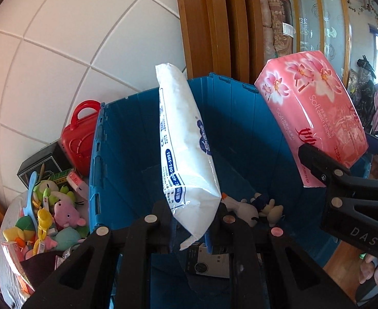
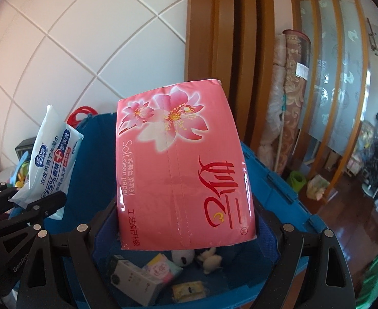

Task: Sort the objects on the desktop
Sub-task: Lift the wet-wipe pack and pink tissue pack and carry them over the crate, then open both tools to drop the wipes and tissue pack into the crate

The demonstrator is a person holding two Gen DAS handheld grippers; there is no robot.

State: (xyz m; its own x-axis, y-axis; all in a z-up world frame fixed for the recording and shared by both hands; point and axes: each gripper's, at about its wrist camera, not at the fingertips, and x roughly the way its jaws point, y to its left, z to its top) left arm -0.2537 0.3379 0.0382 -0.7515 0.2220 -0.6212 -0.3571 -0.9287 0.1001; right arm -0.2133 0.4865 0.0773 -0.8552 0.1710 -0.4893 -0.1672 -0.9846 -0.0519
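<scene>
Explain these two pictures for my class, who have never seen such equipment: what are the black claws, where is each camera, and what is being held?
A person holds a two-finger gripper in each hand; each carries a forward-looking fisheye camera. The left gripper is shut on a white wet-wipes pack. The right gripper, jaws wide, holds a pink tissue pack. Both hang over a blue crate containing small plush toys and boxes. Left of it lies a pile of toys and a red case.

A blue plastic crate [image 1: 127, 139] holds small plush toys [image 2: 209, 258], a white box [image 2: 127, 274] and small tissue packs [image 2: 160, 267] on its bottom. Beside it, a white round table [image 1: 5, 234] carries plush toys [image 1: 65, 212], a red toy case [image 1: 79, 134] and a black box [image 1: 43, 162].
</scene>
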